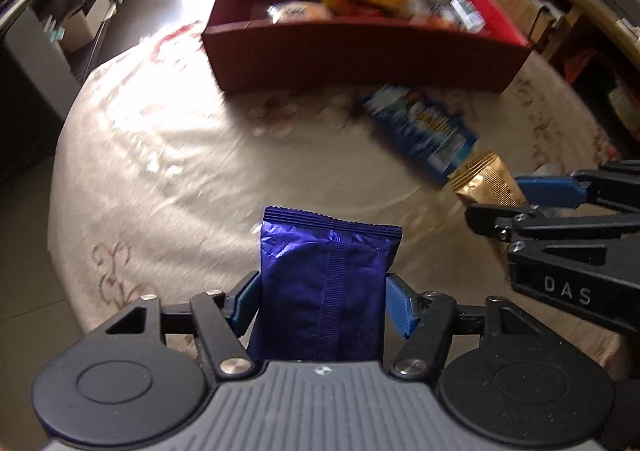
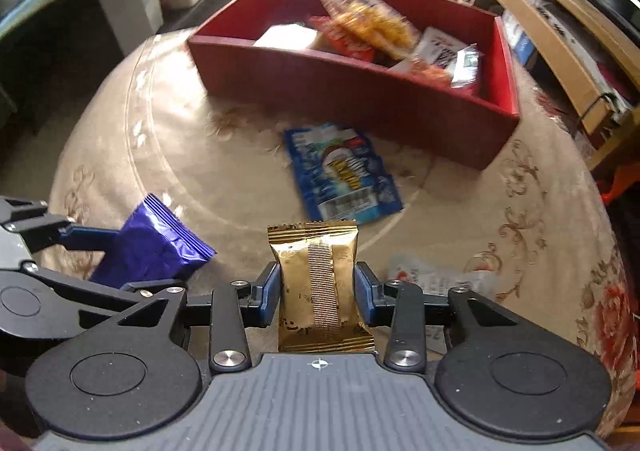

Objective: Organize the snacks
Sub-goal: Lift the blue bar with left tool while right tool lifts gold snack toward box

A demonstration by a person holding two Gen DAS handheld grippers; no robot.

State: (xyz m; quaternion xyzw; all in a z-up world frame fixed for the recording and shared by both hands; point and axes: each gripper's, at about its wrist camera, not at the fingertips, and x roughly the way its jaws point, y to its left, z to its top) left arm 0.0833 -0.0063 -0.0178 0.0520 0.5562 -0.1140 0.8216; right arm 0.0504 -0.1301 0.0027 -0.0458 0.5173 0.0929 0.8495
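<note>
While "DAS" reads at right frame on the right gripper (image 1: pixel 500 207), pinching a gold packet (image 2: pixel 320 291), the left gripper (image 1: pixel 322 303) clamps a purple packet (image 1: pixel 324 283).

A cream floral tablecloth (image 2: pixel 520 211) covers the round table.

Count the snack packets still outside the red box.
4: purple packet in left jaws, gold packet in right jaws, blue packet and white wrapper on the table; others may be hidden.

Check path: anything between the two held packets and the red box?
Only the blue printed snack bag lies flat on the tablecloth before the red box. Purple foil packet and gold foil packet are held above it; box top open.
</note>
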